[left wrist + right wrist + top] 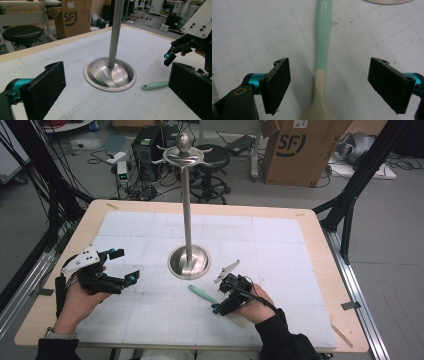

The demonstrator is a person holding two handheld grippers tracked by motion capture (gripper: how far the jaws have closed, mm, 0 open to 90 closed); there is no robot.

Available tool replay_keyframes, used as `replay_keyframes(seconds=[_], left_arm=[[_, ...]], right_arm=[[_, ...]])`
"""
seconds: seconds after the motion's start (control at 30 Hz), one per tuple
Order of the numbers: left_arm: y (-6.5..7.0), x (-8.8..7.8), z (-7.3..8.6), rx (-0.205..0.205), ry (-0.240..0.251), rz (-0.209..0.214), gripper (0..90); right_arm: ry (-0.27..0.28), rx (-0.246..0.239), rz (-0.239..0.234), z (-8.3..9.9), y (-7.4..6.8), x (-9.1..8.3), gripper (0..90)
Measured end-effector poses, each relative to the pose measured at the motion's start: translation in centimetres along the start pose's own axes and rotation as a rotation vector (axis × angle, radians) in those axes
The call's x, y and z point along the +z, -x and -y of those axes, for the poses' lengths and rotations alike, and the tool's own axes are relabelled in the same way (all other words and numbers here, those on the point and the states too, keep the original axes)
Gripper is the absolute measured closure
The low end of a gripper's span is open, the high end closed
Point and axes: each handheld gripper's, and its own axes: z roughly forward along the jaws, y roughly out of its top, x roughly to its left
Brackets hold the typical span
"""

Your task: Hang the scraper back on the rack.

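Nearest, at table's front edge: right gripper (216,309) in a dark-sleeved hand, tipped down over spoon (322,75), w/ grey three-cornered plate sticking up behind it. Jaws apart, one each side of spoon neck, not touching it; nothing clamped. In right gripper view, pads stand well clear of utensil on both sides: mint-green handle running up centre, cream neck widening to bowl at bottom edge betw. the jaws. Spoon lying flat on white gridded mat (280,250), green handle end aimed toward stand base, stopping just short of it. Seen from left gripper view, green handle tip pokes out beside the near jaw, close to base rim but apart from it. Left gripper (127,265) on opposite side, held by other hand resting on mat, jaws wide apart & empty, aimed across toward stand, well apart from spoon. Mid-table: metal stand (187,210), round dished base flat on mat, slim upright pole topped w/ curved hooks & a knob. Beyond table (330,270) edge: black stool, computer tower w/ cable tangle on floor, cardboard box (305,150) w/ printed logo, black frame legs left & right.
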Motion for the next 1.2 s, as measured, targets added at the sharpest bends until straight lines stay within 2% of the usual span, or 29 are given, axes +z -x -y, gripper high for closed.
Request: replay_keyframes(seconds=[0.07, 0.23, 0.4, 0.63, 0.8, 0.83, 0.93, 1.0, 1.03, 1.13, 1.2], left_arm=[[0.1, 0.1, 0.0, -0.001, 0.0, 0.002, 1.7], [0.0, 0.1, 0.0, 0.0, -0.003, 0.002, 1.7], [-0.1, 0.0, 0.0, -0.002, 0.0, 0.003, 1.7], [-0.1, 0.0, 0.1, -0.003, -0.004, 0.0, 1.7], [-0.1, -0.1, 0.1, -0.004, -0.003, -0.003, 1.7], [-0.1, -0.1, 0.1, -0.004, -0.004, -0.003, 1.7], [-0.1, -0.1, 0.1, -0.003, -0.006, -0.003, 1.7], [-0.1, -0.1, 0.1, -0.003, -0.005, -0.003, 1.7], [-0.1, -0.1, 0.1, -0.004, -0.005, -0.003, 1.7], [-0.2, -0.1, 0.2, -0.004, -0.005, -0.004, 1.7], [-0.2, -0.1, 0.2, -0.003, -0.007, -0.004, 1.7]], right_arm=[[-0.011, 0.01, -0.001, 0.0, -0.1, 0.1, 28.0], [-0.067, 0.026, -0.015, 0.3, -0.3, 0.5, 45.5], [-0.086, 0.015, 0.005, 0.3, -0.5, 0.7, 51.1], [-0.075, 0.051, 0.045, 0.6, -0.9, 0.7, 60.3], [-0.091, 0.046, 0.064, 0.6, -1.3, 0.6, 66.8], [-0.094, 0.044, 0.061, 0.5, -1.6, 0.6, 72.7], [-0.094, 0.048, 0.051, 0.5, -1.6, 0.6, 77.3], [-0.076, 0.08, 0.028, 0.8, -1.2, 0.6, 80.0], [-0.076, 0.08, 0.028, 0.8, -1.2, 0.6, 80.0], [-0.036, 0.1, -0.014, 1.4, -0.7, 0.4, 80.6], [-0.03, 0.093, -0.013, 1.4, -0.7, 0.4, 80.7]])
